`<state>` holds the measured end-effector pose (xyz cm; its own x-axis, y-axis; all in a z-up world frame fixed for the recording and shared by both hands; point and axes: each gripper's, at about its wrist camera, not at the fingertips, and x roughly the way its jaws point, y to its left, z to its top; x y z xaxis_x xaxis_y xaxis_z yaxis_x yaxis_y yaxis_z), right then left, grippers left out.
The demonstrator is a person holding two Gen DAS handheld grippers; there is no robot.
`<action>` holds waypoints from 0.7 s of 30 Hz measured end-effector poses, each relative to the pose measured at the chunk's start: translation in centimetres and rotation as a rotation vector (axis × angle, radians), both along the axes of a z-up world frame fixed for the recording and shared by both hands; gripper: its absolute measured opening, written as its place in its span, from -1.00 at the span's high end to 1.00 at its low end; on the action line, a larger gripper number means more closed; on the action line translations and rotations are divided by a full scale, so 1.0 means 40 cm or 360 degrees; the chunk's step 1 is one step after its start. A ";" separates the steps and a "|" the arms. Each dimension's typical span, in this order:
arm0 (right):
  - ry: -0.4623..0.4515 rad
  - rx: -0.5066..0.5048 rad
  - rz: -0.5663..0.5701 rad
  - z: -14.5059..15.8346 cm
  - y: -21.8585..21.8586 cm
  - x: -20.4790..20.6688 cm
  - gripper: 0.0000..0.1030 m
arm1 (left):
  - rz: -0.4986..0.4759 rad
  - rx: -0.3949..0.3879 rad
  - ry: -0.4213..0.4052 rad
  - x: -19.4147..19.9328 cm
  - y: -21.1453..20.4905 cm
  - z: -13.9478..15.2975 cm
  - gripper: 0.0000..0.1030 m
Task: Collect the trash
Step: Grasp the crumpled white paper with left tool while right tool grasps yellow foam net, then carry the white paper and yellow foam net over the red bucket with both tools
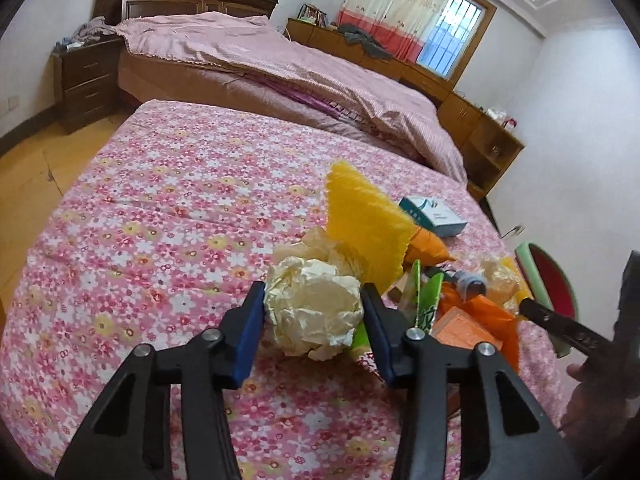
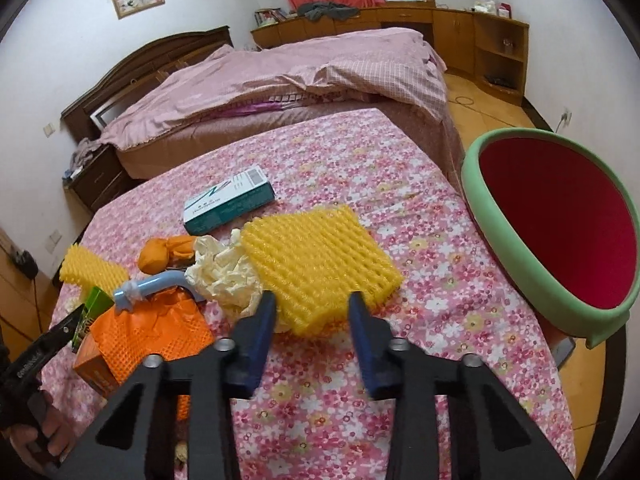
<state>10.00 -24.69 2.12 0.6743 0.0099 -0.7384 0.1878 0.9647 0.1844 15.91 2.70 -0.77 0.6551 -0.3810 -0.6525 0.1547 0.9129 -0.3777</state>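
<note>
On a desk draped in a pink floral cloth (image 1: 160, 208), the left hand-held gripper (image 1: 314, 308) has its blue pads pressed on either side of a crumpled ball of cream paper (image 1: 316, 308) in the litter near the desk's right edge. The right hand-held gripper (image 2: 314, 320), half-closed, straddles the near corner of a yellow foam-mesh sleeve (image 2: 320, 264), contact unclear. The green-rimmed, red-lined bin (image 2: 560, 232) waits off that right edge, nearer the right hand.
</note>
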 end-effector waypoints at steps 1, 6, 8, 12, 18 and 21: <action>-0.0001 -0.0014 0.0006 0.001 0.001 0.000 0.50 | -0.0001 -0.0006 -0.0007 -0.001 0.001 0.001 0.10; -0.0039 -0.0011 0.0014 0.007 -0.003 -0.008 0.75 | 0.0010 -0.0027 -0.0049 -0.021 0.021 0.024 0.14; -0.0076 -0.0012 0.0021 0.019 -0.005 -0.022 0.78 | 0.0029 -0.0032 -0.0074 -0.036 0.038 0.042 0.14; -0.0147 0.0003 0.0038 0.048 -0.002 -0.055 0.80 | 0.0068 -0.0042 -0.0101 -0.063 0.062 0.069 0.14; -0.0224 0.0055 0.0063 0.090 0.008 -0.116 0.80 | 0.0091 -0.0045 -0.0158 -0.124 0.078 0.126 0.14; -0.0263 0.0073 0.0077 0.111 0.011 -0.149 0.80 | 0.0097 -0.0037 -0.0199 -0.160 0.075 0.161 0.14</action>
<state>4.05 -24.23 6.54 0.7845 0.0760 -0.6155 0.1051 0.9618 0.2527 9.51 5.70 5.65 0.7530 -0.3521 -0.5559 0.1465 0.9133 -0.3800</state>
